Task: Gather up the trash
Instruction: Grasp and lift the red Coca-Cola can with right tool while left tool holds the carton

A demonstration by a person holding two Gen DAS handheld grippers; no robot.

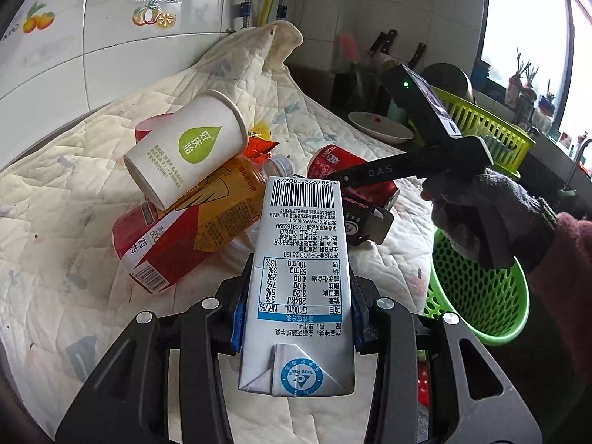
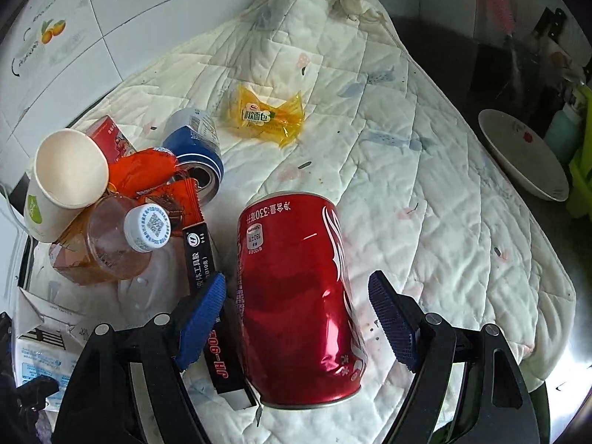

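Two wrist views, close over my trash pile.
Both look down along their jaws, sharing the paper cup (image 1: 187, 148) (image 2: 64, 181).

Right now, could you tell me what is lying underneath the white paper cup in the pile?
The paper cup rests tilted on an amber plastic bottle and a red-and-white box. Orange wrappers sit beside it; anything deeper is covered.

Quilted cloth (image 2: 407, 185), white plate (image 2: 518, 155), knives (image 1: 384, 42)
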